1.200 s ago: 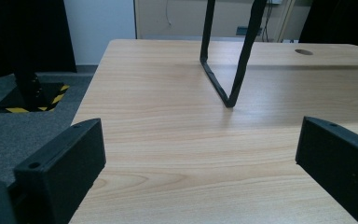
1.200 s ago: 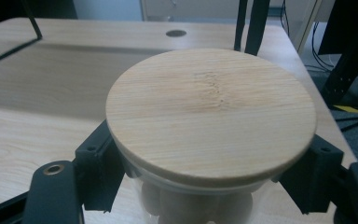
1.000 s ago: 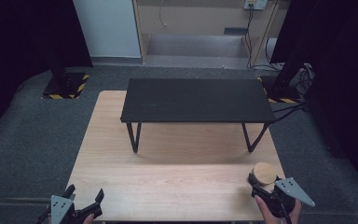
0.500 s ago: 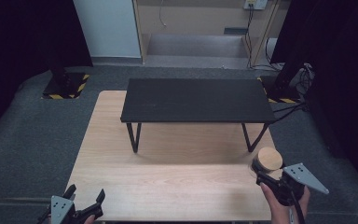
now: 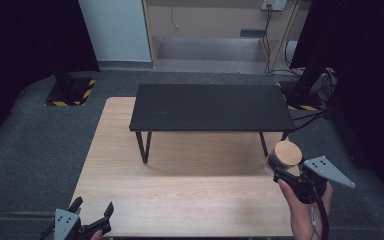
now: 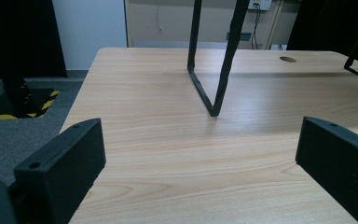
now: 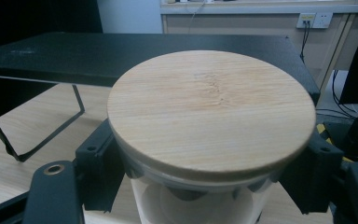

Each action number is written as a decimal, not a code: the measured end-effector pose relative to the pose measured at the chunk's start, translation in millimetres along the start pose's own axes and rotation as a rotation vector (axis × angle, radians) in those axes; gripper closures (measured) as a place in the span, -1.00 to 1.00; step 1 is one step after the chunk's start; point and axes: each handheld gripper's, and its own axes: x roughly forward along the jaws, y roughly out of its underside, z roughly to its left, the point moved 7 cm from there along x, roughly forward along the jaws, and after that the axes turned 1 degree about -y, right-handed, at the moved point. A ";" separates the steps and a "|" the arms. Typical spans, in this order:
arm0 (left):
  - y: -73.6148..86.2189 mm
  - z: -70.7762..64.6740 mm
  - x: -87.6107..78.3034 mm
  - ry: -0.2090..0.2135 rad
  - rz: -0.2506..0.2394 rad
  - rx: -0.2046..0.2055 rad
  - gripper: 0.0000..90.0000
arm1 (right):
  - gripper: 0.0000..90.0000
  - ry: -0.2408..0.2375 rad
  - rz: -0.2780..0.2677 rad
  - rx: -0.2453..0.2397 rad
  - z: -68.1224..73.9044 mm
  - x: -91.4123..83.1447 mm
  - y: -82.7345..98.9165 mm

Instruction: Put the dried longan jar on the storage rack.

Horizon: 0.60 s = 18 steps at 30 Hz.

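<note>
- Pale wooden table [image 5: 180,200] on grey carpet, dark curtains at both sides, a wall with sockets and cables beyond.
- Right gripper [image 5: 284,170] clamped by both black jaws on a glass jar [image 7: 200,200] just under its round wooden lid [image 7: 212,112]; held up beside the table's right edge, near the right end of the black shelf [image 5: 212,107].
- Left gripper [image 5: 91,216] with jaws wide apart, holding and touching nothing; kept low at the table's near left corner, bare wood showing between the jaws in the left gripper view.
- Black shelf on thin bent-metal legs [image 6: 214,60], standing across the far half of the table.
- Small dark oval spot [image 6: 287,59] on the far tabletop, too small to identify.
- Black stand bases with yellow-and-black striped edges [image 5: 72,92] on the carpet at far left and far right.
- Jar's contents and lower half cut off or hidden under the lid; person's right hand [image 5: 305,212] partly cut off by the bottom edge.
</note>
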 end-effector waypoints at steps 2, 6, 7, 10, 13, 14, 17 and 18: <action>-0.2 0.3 -0.1 0.000 0.001 0.000 -0.99 | -0.43 -0.001 0.000 -0.001 -0.2 1.7 -8.2; 0.2 1.4 -0.4 0.000 0.002 -0.002 -0.99 | -0.43 0.001 -0.004 -0.006 -0.4 3.4 -19.3; 0.2 1.4 -0.4 0.000 0.002 -0.002 -0.99 | -0.43 0.001 -0.004 -0.006 -0.4 3.4 -19.3; 0.3 1.6 -0.4 0.002 0.003 -0.001 -0.99 | -0.43 0.000 -0.004 -0.013 -1.2 7.7 -30.7; 0.1 1.3 -0.7 0.005 0.000 -0.002 -0.99 | -0.43 0.000 -0.001 -0.016 -2.2 11.5 -36.3; -0.5 1.0 -0.7 0.007 -0.001 0.000 -0.99 | -0.43 -0.001 0.002 -0.008 -4.7 16.7 -41.3; -1.4 0.4 -1.2 0.008 -0.004 0.002 -0.99 | -0.43 0.002 0.003 0.002 -8.6 24.9 -49.2; -1.4 0.4 -1.2 0.008 -0.004 0.002 -0.99 | -0.43 0.002 0.003 0.002 -8.6 24.9 -49.2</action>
